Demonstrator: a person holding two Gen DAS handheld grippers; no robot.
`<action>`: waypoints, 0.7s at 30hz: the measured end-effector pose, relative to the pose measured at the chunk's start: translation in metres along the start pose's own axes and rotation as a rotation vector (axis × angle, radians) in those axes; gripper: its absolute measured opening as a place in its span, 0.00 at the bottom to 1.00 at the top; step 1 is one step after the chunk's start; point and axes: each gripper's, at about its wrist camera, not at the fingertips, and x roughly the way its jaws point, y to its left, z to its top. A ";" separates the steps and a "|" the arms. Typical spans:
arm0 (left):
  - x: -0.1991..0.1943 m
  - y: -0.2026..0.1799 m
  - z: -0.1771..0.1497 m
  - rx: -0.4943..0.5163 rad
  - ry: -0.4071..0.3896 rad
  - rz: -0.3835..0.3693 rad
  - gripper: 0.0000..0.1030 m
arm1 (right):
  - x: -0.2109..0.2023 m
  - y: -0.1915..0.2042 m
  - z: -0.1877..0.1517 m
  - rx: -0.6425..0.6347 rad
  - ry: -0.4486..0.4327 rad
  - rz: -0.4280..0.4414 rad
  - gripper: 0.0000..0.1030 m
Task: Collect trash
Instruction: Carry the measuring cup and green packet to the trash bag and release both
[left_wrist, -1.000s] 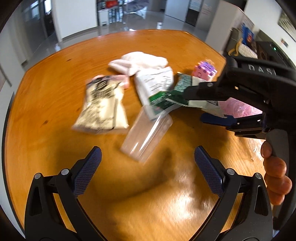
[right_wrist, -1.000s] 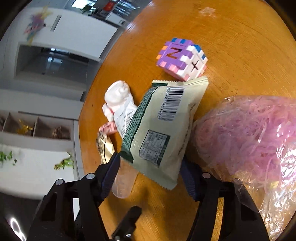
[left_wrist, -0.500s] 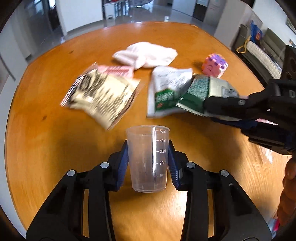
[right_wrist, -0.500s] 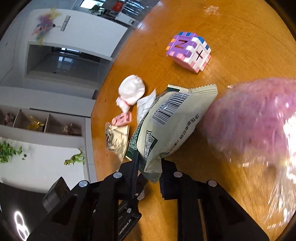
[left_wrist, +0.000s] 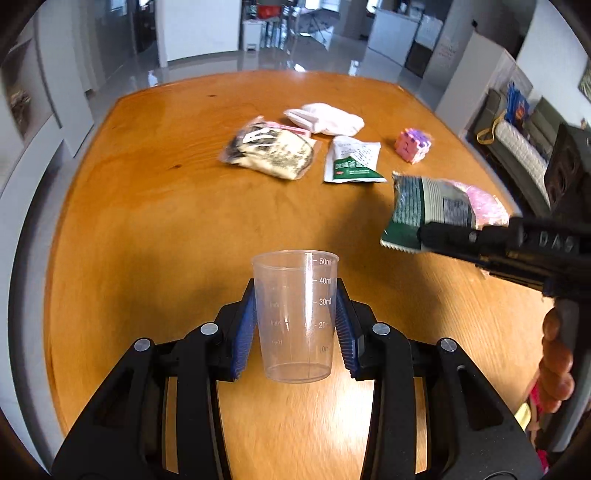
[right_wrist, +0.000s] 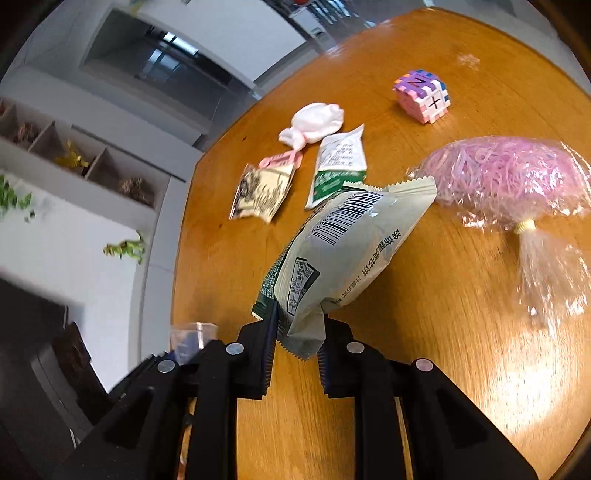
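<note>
The left hand-held gripper (left_wrist: 295, 325) clamps an upright measuring cup (left_wrist: 295, 314); the right hand-held gripper (right_wrist: 295, 354) pinches a snack packet (right_wrist: 343, 254) pointing forward.

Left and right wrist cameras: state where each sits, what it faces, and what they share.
Left wrist: on the left gripper, facing across the table; it grips a clear cup; a hand shows at right.
Right wrist: on the right gripper, facing the table; it pinches a snack bag.
Shared: cup, snack bag, puzzle cube, white cloth.
</note>
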 end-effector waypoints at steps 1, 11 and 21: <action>-0.008 0.003 -0.008 -0.017 -0.009 -0.003 0.38 | -0.001 0.004 -0.006 -0.020 0.002 -0.003 0.21; -0.062 0.034 -0.081 -0.134 -0.065 0.003 0.38 | -0.005 0.053 -0.070 -0.209 0.046 -0.004 0.11; -0.121 0.072 -0.139 -0.246 -0.143 0.061 0.38 | -0.002 0.119 -0.129 -0.395 0.117 0.069 0.09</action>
